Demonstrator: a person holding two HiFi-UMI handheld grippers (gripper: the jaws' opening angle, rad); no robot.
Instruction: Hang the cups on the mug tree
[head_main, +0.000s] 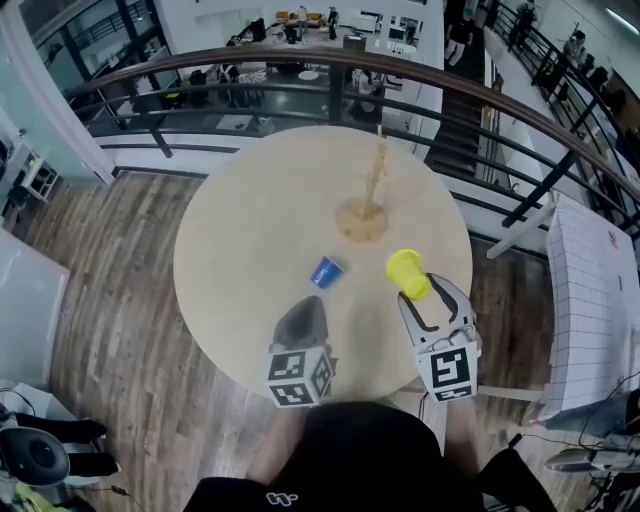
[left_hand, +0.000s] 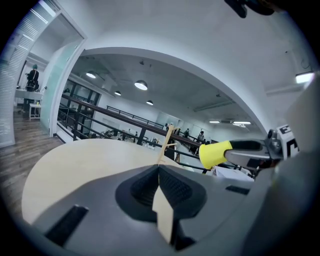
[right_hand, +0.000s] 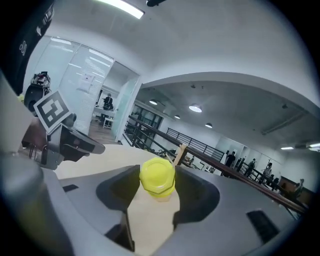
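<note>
My right gripper (head_main: 416, 292) is shut on a yellow cup (head_main: 406, 272), held above the near right part of the round wooden table (head_main: 250, 230). In the right gripper view the yellow cup (right_hand: 157, 176) sits between the jaws with its bottom facing the camera. A blue cup (head_main: 326, 271) lies on its side on the table, just ahead of my left gripper (head_main: 306, 310), which is shut and empty. The wooden mug tree (head_main: 376, 185) stands upright past both cups, with bare pegs. The left gripper view shows the mug tree (left_hand: 166, 144) and the yellow cup (left_hand: 215, 154) to the right.
A dark railing (head_main: 300, 70) curves behind the table, with a lower floor beyond it. A white grid-patterned surface (head_main: 590, 300) stands to the right. Wood flooring (head_main: 110, 280) lies to the left of the table.
</note>
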